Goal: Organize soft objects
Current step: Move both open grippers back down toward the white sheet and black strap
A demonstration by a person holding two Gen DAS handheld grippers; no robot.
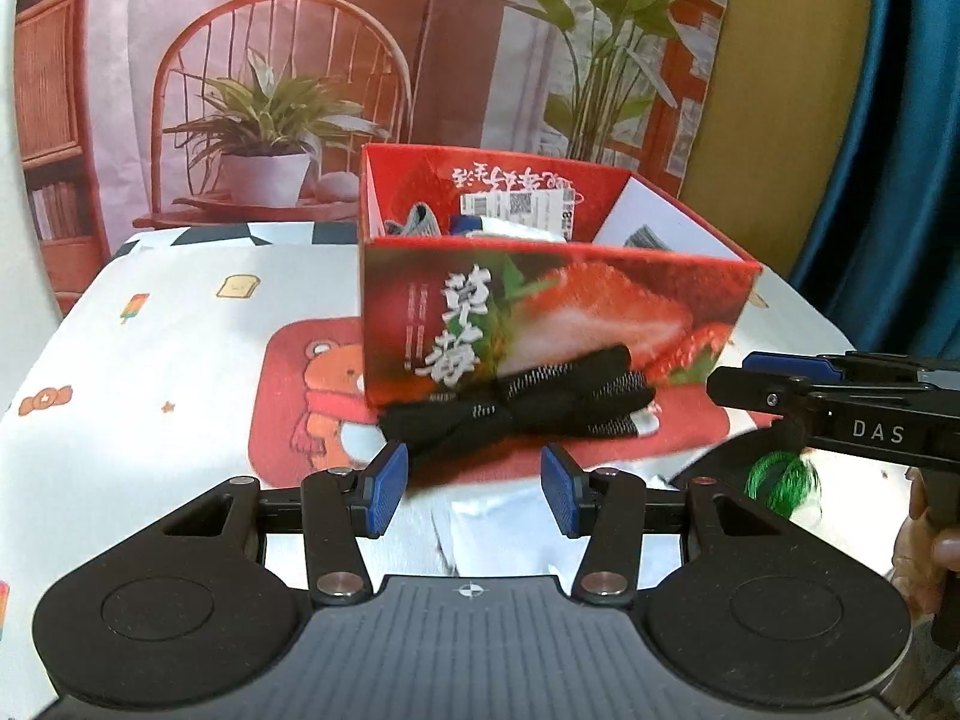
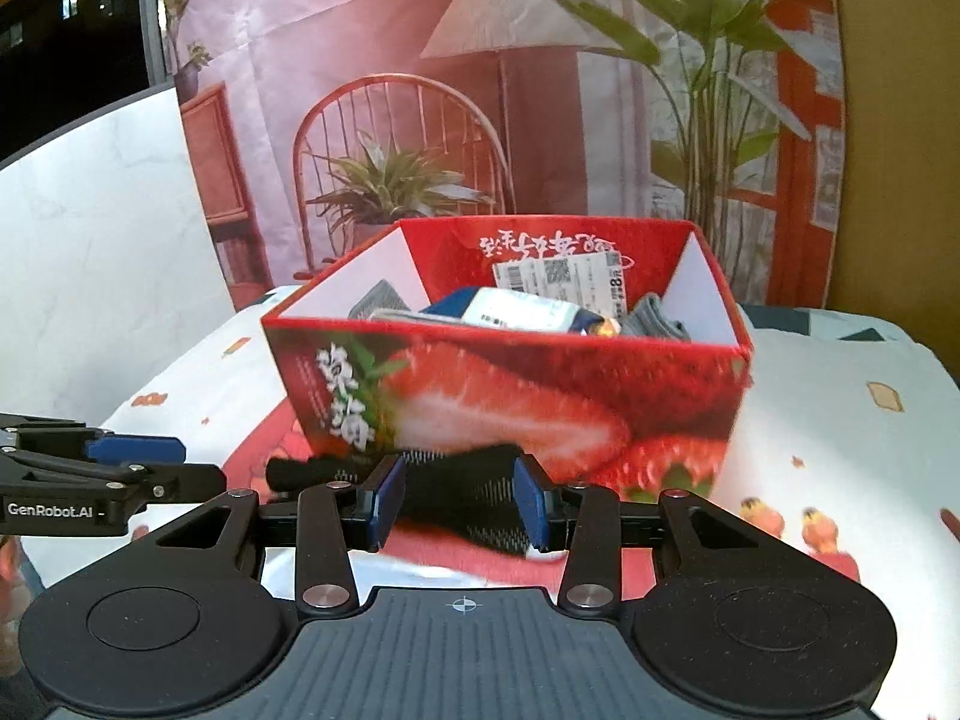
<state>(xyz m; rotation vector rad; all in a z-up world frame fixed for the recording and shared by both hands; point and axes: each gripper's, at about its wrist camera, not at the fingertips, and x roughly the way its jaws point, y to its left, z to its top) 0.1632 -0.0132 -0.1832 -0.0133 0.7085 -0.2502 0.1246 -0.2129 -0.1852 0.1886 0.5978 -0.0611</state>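
A black sock bundle with white speckled bands (image 1: 528, 405) lies on the table against the front of a red strawberry-print box (image 1: 552, 306). My left gripper (image 1: 474, 495) is open, just short of the bundle's near side. My right gripper (image 2: 459, 498) is open with the bundle (image 2: 462, 492) between its blue pads (image 2: 387, 501), which stand apart from it at the sides. The right gripper also shows at the right of the left wrist view (image 1: 780, 387). The box (image 2: 510, 396) holds a grey sock (image 2: 654, 315), a blue-and-white packet (image 2: 522, 312) and a paper label.
The table wears a white cartoon-print cloth (image 1: 168, 324) with a red bear patch (image 1: 312, 396). A printed backdrop of a chair and plants hangs behind. A blue curtain (image 1: 900, 150) is at the far right. A green thread tangle (image 1: 780, 477) lies near the right gripper.
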